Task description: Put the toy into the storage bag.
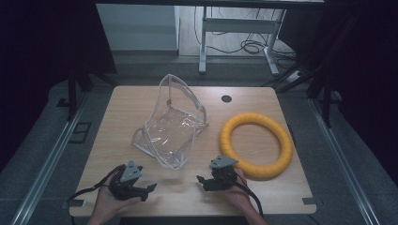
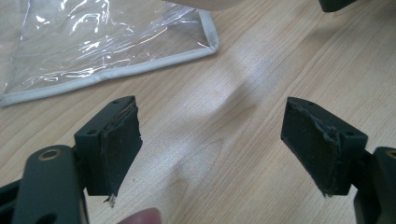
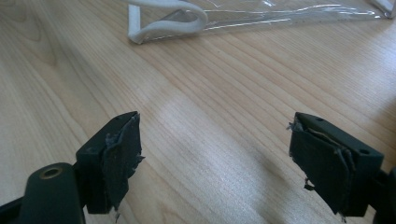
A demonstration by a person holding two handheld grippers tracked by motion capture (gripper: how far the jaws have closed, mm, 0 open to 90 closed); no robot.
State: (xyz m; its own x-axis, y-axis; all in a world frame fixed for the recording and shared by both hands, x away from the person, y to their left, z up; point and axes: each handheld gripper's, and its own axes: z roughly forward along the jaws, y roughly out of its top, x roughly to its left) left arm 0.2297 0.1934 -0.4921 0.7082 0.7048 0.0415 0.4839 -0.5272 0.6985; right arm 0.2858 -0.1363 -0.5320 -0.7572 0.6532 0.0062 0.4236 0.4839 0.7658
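we've got the left gripper (image 1: pixel 151 188) and the right gripper (image 1: pixel 201 180) low at the near edge of the table (image 1: pixel 131 101), both released, jaws wide with bare wood between them. the clear bag (image 1: pixel 171 124) lies just beyond them, mid-table, and the yellow ring (image 1: pixel 256 145) rests flat to its right.

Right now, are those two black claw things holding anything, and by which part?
Nothing is held. The left gripper and the right gripper both have their jaws wide open over bare table, short of the clear plastic bag.
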